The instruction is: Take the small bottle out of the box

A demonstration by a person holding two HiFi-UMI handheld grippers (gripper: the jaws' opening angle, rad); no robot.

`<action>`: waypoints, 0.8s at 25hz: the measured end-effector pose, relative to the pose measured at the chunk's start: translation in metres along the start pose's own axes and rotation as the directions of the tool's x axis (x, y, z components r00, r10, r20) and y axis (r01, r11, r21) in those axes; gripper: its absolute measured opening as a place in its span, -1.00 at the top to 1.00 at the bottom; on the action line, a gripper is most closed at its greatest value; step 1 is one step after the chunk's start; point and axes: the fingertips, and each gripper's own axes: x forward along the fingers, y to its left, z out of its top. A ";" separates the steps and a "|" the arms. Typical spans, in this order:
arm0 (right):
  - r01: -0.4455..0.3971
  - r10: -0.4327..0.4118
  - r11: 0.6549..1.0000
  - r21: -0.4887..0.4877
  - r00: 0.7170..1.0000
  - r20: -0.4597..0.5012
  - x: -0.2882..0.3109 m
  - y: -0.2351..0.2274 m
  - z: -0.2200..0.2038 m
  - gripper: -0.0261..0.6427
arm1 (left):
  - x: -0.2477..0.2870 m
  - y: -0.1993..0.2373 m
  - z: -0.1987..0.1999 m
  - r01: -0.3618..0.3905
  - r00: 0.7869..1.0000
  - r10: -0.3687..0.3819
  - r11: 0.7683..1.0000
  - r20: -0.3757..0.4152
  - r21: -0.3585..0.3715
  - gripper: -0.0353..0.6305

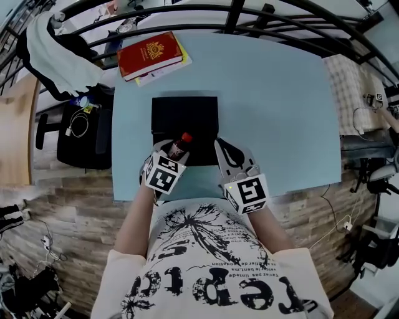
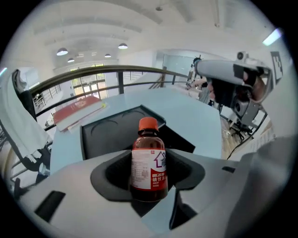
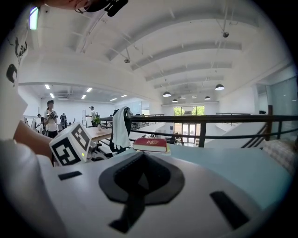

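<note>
While a red book is laid at the far left of the blue table, the black box is set just beside it, nearer the person. At the near edge of the box, the small bottle is clamped upright between the 2 padded jaws of the left gripper, with the jaws spread wide around its label and the orange cap uppermost. Further right, beside the box's near right corner, the right gripper is held with its 2 jaws closed together and nothing gripped between them.

Blue table, black railing (wood floor)
</note>
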 end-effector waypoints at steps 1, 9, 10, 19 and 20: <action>0.002 -0.002 1.000 -0.006 1.000 0.008 0.000 0.001 0.003 0.89 | -0.008 0.002 0.009 -0.012 0.999 0.012 1.000 0.045 0.002 0.20; -0.004 0.010 0.998 -0.056 0.994 0.104 -0.012 0.013 0.038 0.89 | -0.094 0.005 0.079 -0.106 0.908 0.104 0.994 0.405 -0.017 0.20; -0.009 0.016 0.998 -0.063 0.993 0.116 -0.015 0.015 0.043 0.89 | -0.106 0.005 0.087 -0.116 0.887 0.112 0.993 0.448 -0.020 0.20; -0.019 0.035 0.996 -0.085 0.981 0.193 -0.028 0.025 0.071 0.89 | -0.199 -0.004 0.127 -0.212 0.704 0.187 0.976 0.685 -0.049 0.20; -0.019 0.037 0.996 -0.088 0.979 0.200 -0.030 0.025 0.073 0.89 | -0.208 -0.004 0.128 -0.218 0.679 0.198 0.974 0.707 -0.063 0.20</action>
